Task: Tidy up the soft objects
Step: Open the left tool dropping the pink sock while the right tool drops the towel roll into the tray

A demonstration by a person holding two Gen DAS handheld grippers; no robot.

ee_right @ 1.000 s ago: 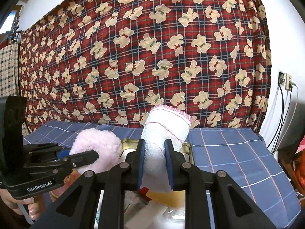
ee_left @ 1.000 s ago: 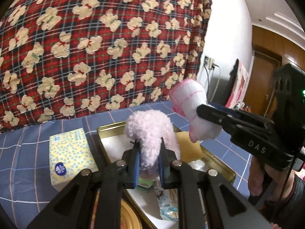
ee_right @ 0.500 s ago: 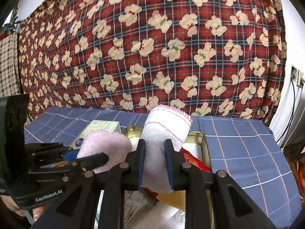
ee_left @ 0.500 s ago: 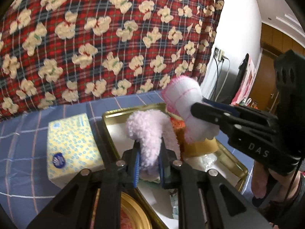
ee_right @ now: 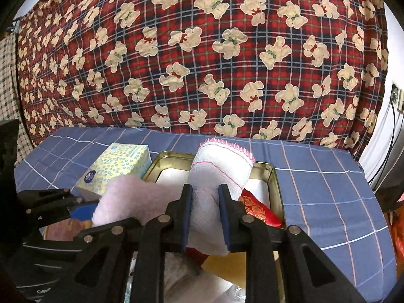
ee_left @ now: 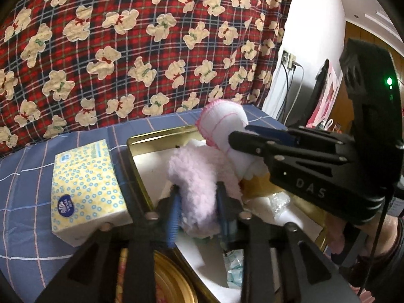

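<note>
Spreading apart just now, the left claw loosens around the fluffy pink sock; the sock sits between its blue pads, which a second ago pinched it tight and now look barely on it, if at all. I judge this as the release: the sock goes into the gold tin directly under and ahead of the claw.

The right claw pinches the white rolled cloth, holding it upright just beside the pink sock and over the same tin, lower and further over it than a second before. Its drop looks next.

The tin's left wall runs close beside the left claw, and the yellow tissue box sits just outside that wall on the blue checked table. Beneath the right claw lie a red pouch and papers, so free room there is scarce. The two claws are near each other; pulling back and up looks the clearest way out.
</note>
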